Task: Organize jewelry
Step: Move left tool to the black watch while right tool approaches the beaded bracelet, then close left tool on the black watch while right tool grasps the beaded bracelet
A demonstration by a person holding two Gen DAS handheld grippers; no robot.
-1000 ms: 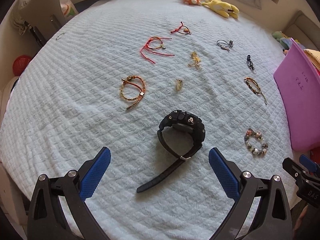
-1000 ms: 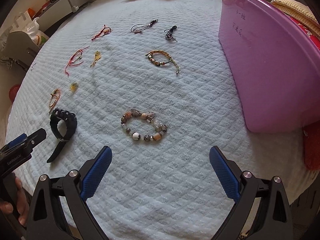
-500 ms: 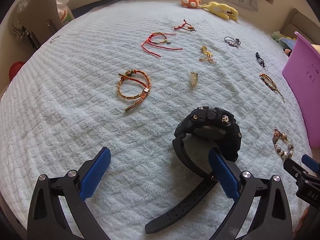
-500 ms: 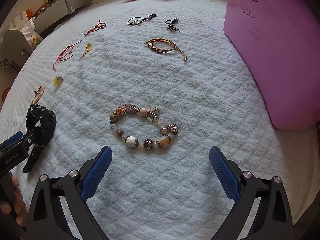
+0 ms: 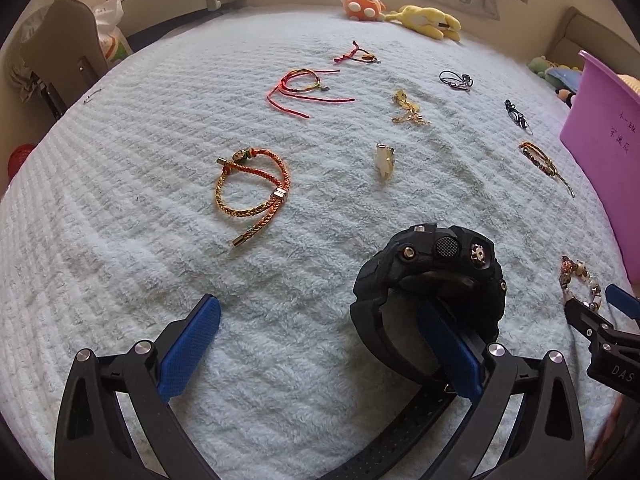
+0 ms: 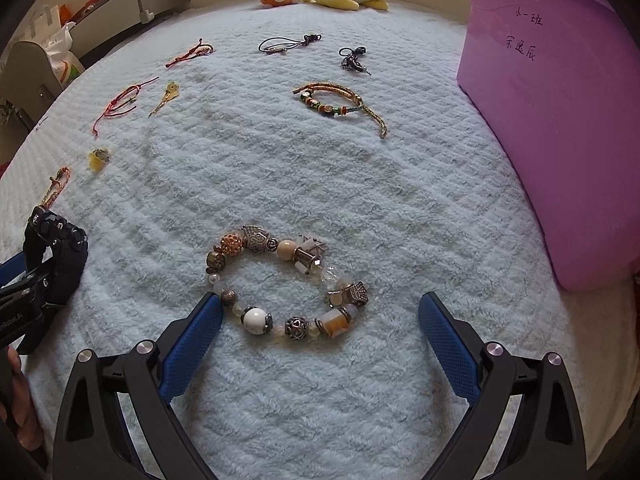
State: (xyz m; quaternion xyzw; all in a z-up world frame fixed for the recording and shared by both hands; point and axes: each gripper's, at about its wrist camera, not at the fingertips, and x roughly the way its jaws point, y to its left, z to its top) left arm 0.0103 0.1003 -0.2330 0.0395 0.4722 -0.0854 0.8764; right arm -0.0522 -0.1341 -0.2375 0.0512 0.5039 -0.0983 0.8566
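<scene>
A black watch stands on the light blue bedspread. My left gripper is open, and its right finger sits inside the watch's strap loop. The watch also shows at the left of the right wrist view. A beaded bracelet lies on the bedspread between the fingers of my open right gripper, its left finger touching the beads. A purple bin stands to the right.
Scattered on the bedspread: an orange braided bracelet, red cord bracelets, a gold chain, a yellow pendant, black cords and a beaded cord bracelet. Plush toys lie at the far edge.
Both grippers have moved forward and down. The left one's right finger has slid into the watch's loop. The right one has come around the beaded bracelet.
</scene>
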